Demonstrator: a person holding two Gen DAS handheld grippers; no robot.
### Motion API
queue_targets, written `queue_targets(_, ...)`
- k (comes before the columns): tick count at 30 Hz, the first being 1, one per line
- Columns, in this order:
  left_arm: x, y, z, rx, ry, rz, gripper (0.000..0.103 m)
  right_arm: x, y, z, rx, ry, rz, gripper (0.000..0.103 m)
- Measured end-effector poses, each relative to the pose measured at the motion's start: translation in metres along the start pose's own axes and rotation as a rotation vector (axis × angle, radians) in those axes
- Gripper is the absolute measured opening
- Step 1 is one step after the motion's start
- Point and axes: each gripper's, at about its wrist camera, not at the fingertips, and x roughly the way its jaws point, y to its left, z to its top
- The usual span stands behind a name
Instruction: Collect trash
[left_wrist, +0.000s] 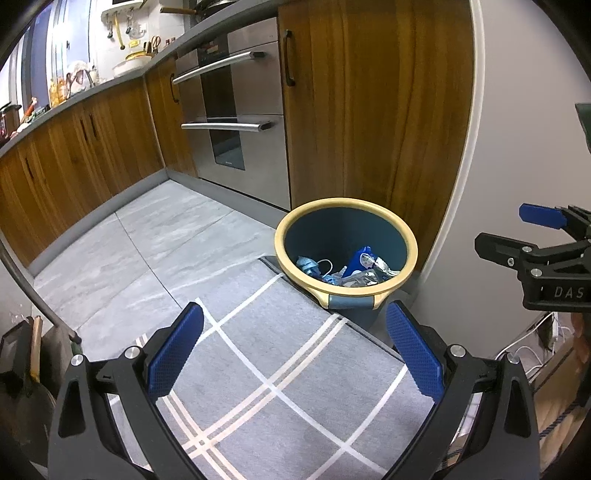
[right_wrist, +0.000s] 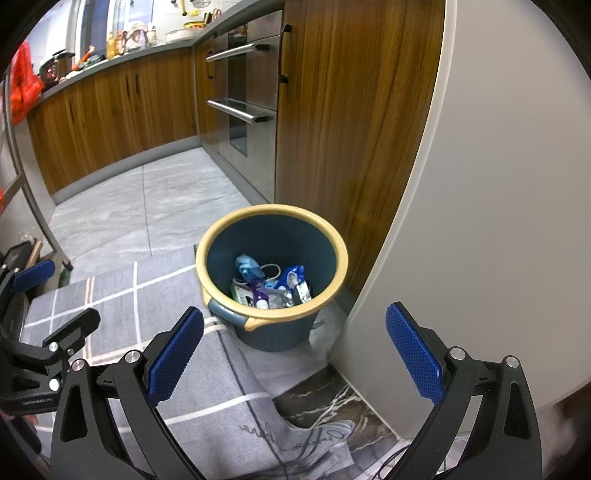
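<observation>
A dark blue trash bin with a yellow rim (left_wrist: 400, 229) (right_wrist: 334, 240) stands on the floor against a wooden cabinet. Inside lie several pieces of trash (left_wrist: 349, 271) (right_wrist: 271, 284): blue wrappers, a blue mask, foil packets. My left gripper (left_wrist: 295, 354) is open and empty, held above the grey rug in front of the bin. My right gripper (right_wrist: 295, 350) is open and empty, held just in front of the bin. The right gripper also shows at the right edge of the left wrist view (left_wrist: 517, 236), and the left gripper at the left edge of the right wrist view (right_wrist: 55, 295).
A grey checked rug (left_wrist: 258, 369) (right_wrist: 110, 314) covers the tiled floor (left_wrist: 147, 240). Wooden cabinets (left_wrist: 369, 110) and a steel oven (left_wrist: 236, 110) line the back. A white wall (right_wrist: 498, 221) stands at the right. Cables (left_wrist: 532, 347) lie near it.
</observation>
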Motion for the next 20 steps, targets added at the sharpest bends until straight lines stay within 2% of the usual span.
queue_targets(3,0.0,0.008,0.002,-0.072,0.009,0.058,0.097,0.0,0.0,0.0,-0.002,0.002,0.002,0.098)
queue_targets(6,0.002,0.015,0.001,-0.114,0.022,0.038,0.097,0.0,0.001,-0.003,-0.002,0.004,0.001,0.098)
queue_targets(8,-0.001,0.016,0.0,-0.105,-0.011,-0.001,0.097,-0.001,0.001,-0.005,-0.001,0.006,0.001,0.098)
queue_targets(10,-0.002,0.013,0.0,-0.076,-0.024,0.007,0.097,-0.001,0.0,-0.006,0.004,0.008,0.0,0.098)
queue_targets(13,0.002,0.009,-0.001,-0.049,0.0,-0.005,0.097,-0.001,0.001,-0.006,0.003,0.009,0.001,0.098)
queue_targets(20,0.004,0.012,-0.001,-0.066,0.018,0.013,0.097,-0.004,0.007,-0.007,0.009,0.018,0.001,0.098)
